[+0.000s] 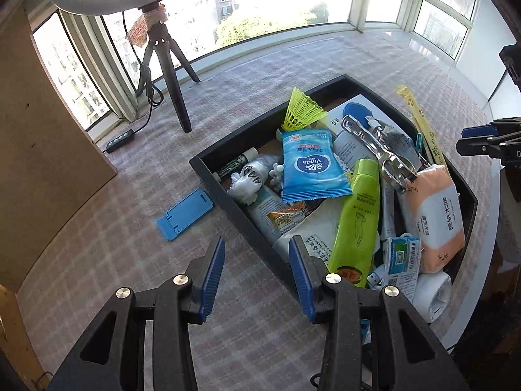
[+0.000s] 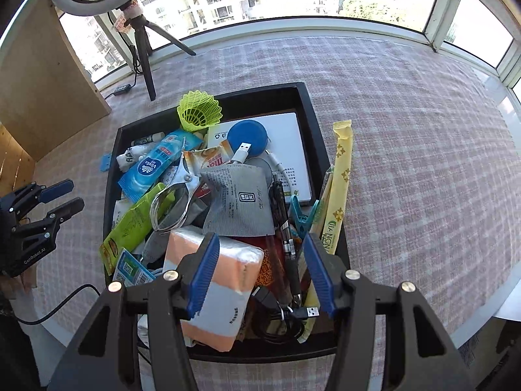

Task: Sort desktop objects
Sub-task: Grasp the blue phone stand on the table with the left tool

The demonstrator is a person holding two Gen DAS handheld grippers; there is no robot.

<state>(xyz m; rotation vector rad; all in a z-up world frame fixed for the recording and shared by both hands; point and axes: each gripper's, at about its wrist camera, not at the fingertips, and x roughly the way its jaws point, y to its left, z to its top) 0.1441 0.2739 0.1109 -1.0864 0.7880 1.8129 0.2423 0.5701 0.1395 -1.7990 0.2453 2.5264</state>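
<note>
A black tray (image 1: 208,176) (image 2: 312,120) holds a heap of items: a blue Vinda tissue pack (image 1: 309,169) (image 2: 153,169), a green tube (image 1: 358,218) (image 2: 133,224), an orange-white tissue pack (image 1: 436,218) (image 2: 224,286), a yellow shuttlecock (image 1: 301,110) (image 2: 198,110), metal tongs (image 1: 381,150) (image 2: 176,195) and a grey packet (image 2: 241,202). My left gripper (image 1: 257,277) is open and empty over the tray's near left wall. My right gripper (image 2: 260,273) is open and empty above the tissue pack and black pens (image 2: 286,228).
A blue phone stand (image 1: 185,213) lies on the checked cloth left of the tray. A long yellow packet (image 2: 338,182) leans on the tray's right rim. A ring light tripod (image 1: 169,65) (image 2: 143,45) stands far left beside a brown board (image 1: 39,130). The table's white edge (image 2: 508,296) runs near right.
</note>
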